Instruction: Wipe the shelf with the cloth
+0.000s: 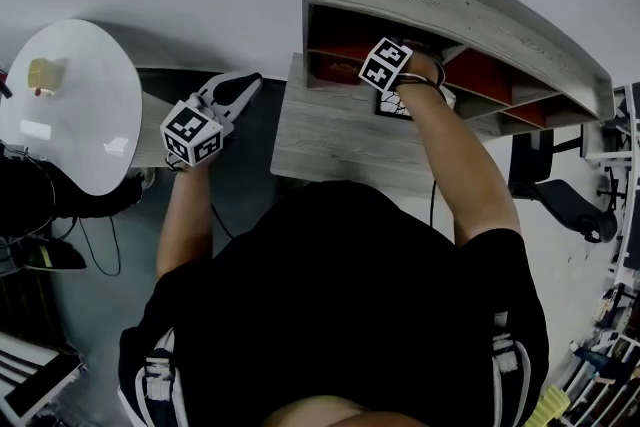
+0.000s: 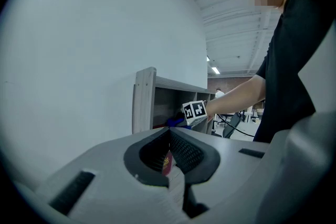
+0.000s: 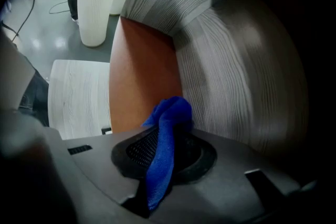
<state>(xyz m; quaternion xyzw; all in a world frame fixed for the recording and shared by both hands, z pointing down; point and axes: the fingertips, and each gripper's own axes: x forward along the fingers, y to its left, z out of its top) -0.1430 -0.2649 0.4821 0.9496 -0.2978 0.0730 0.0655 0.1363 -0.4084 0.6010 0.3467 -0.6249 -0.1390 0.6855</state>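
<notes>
I've got the R gripper [image 3: 173, 131] pinched tight on the blue cloth [image 3: 161, 165], inside the shelf [image 1: 450, 5]. L gripper [image 2: 169, 134] jaws together, empty, off to shelf's left.

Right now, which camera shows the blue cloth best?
The right gripper view: the cloth fills its centre, pinched by the right gripper inside the shelf. The left gripper view shows only a small blue scrap far off. In the head view, the shelf's top board hides it.
</notes>
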